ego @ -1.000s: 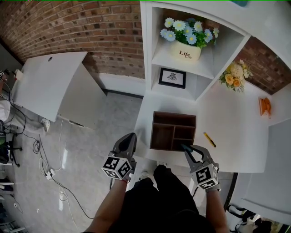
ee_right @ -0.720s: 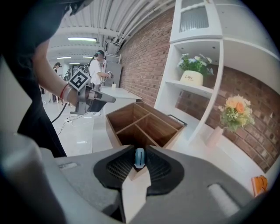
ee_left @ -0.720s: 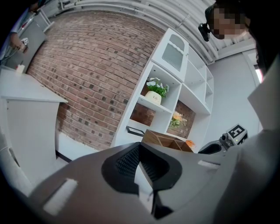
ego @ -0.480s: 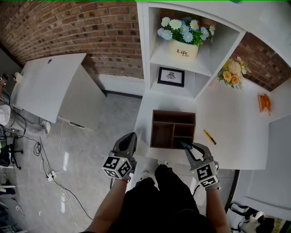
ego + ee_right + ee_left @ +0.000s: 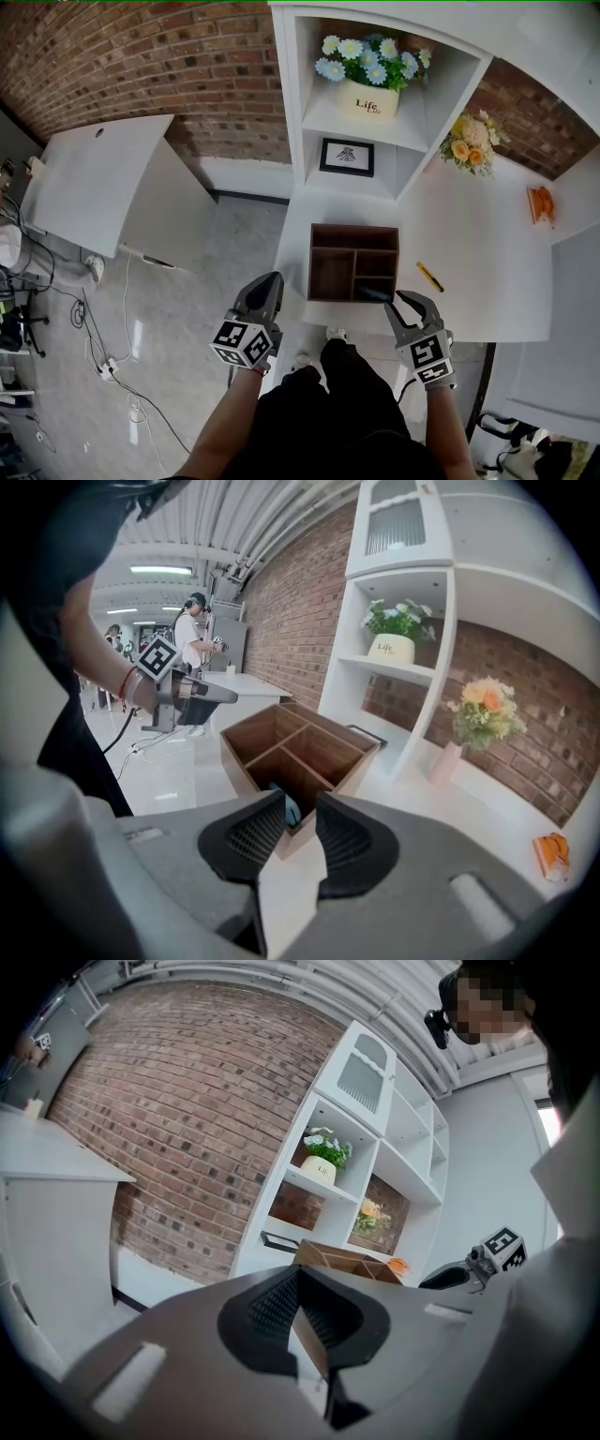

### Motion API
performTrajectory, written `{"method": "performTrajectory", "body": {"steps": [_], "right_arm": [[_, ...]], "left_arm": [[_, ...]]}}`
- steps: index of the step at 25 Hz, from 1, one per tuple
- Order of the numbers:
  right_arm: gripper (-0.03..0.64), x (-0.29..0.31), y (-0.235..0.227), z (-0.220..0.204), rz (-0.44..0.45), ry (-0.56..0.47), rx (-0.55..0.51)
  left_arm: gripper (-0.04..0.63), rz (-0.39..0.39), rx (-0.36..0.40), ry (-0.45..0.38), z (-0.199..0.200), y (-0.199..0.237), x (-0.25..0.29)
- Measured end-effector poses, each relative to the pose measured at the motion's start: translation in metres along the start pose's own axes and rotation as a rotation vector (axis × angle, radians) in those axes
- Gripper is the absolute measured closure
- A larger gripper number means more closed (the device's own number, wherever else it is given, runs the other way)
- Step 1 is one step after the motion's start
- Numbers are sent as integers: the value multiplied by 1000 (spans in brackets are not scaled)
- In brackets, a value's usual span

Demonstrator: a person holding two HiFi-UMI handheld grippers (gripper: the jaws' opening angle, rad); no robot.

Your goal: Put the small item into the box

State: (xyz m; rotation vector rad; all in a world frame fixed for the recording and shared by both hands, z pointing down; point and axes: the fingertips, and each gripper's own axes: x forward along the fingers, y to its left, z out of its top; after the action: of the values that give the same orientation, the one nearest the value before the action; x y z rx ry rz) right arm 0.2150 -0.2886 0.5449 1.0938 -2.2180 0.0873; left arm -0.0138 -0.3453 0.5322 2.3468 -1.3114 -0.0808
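Note:
A brown wooden box (image 5: pixel 353 228) with several compartments stands at the near edge of the white table (image 5: pixel 469 272). A small dark blue item (image 5: pixel 372 293) lies in its near right compartment; the right gripper view shows this item (image 5: pixel 287 808) behind the box's near wall (image 5: pixel 246 766). My right gripper (image 5: pixel 396 302) hovers just in front of that corner. Its jaws are opening and nothing is between them (image 5: pixel 292 822). My left gripper (image 5: pixel 265 289) hangs over the floor left of the table, its jaws (image 5: pixel 296 1283) together and empty.
A yellow pen-like thing (image 5: pixel 429 277) lies on the table right of the box. Behind stands a white shelf unit with a flower pot (image 5: pixel 367 94) and a framed picture (image 5: pixel 346 157). An orange bouquet (image 5: pixel 466 145) and an orange object (image 5: pixel 541 203) sit farther right.
The right jaws have spread and the dark item has left them; it now lies in the box's near right compartment. The left gripper has stayed put.

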Motion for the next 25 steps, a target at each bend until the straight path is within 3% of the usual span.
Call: {"method": "performTrajectory", "body": {"steps": [8,14,25], "right_arm": [[522,-11,5,3,-34,-28,29],[604,-22,7,12,-90,-74,56],[615,-64,-9,31,-227,-214,247]], "left_arm": [[594,-32,13,3,0,-10,-4],[594,-67,24,5,0,-21,-7],[594,-127,45,-23,12,-37,-22]]}}
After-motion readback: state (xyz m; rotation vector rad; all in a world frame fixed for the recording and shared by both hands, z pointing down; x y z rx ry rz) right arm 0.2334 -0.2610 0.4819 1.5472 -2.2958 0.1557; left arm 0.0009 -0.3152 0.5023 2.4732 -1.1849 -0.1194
